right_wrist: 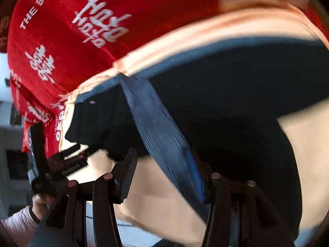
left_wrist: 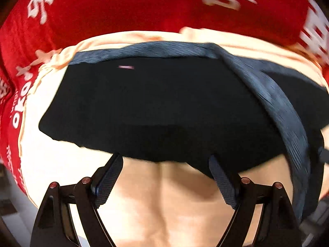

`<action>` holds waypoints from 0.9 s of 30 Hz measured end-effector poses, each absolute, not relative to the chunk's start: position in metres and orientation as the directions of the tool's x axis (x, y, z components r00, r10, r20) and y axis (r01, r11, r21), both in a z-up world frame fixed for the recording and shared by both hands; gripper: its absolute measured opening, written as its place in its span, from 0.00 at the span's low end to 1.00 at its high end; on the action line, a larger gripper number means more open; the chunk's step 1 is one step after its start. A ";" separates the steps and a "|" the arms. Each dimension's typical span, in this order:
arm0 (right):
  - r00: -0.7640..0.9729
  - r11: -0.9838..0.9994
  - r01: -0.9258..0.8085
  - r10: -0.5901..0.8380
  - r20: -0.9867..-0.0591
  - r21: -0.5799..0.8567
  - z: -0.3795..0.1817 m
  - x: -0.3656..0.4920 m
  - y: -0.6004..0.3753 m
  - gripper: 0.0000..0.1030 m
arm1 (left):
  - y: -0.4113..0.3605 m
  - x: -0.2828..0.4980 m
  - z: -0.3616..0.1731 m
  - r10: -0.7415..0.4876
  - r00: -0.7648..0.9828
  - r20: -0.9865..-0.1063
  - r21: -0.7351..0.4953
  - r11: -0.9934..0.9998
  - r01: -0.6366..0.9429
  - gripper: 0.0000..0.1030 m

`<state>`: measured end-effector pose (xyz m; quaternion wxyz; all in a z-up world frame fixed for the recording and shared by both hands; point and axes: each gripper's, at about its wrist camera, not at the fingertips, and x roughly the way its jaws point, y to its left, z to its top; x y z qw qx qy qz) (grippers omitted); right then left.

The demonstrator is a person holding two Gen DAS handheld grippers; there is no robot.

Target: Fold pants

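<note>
Dark navy pants [left_wrist: 156,107] with a ribbed blue waistband [left_wrist: 144,49] lie on a cream cloth [left_wrist: 164,201]. A waistband section [left_wrist: 277,111] folds diagonally across the right part. My left gripper [left_wrist: 164,164] is open, fingertips at the pants' near edge, holding nothing. In the right wrist view the pants [right_wrist: 236,103] fill the right half, and the diagonal waistband strip [right_wrist: 158,127] runs down between the fingers of my right gripper [right_wrist: 162,162], which is open around it. The left gripper [right_wrist: 61,160] shows at lower left.
A red cloth with white lettering [left_wrist: 123,8] lies beyond the cream cloth, also in the right wrist view [right_wrist: 82,30]. The person's hand and sleeve [right_wrist: 24,216] hold the left gripper. Pale floor or furniture shows at the left edge [right_wrist: 8,133].
</note>
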<state>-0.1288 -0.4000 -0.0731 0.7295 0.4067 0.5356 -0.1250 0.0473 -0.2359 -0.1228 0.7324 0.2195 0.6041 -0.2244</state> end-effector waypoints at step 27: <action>0.430 0.353 0.811 0.182 -0.884 0.467 -0.155 -0.380 -0.369 0.53 | -0.346 -0.114 -0.164 -0.214 -0.107 -0.971 -0.215 0.583 0.784 0.84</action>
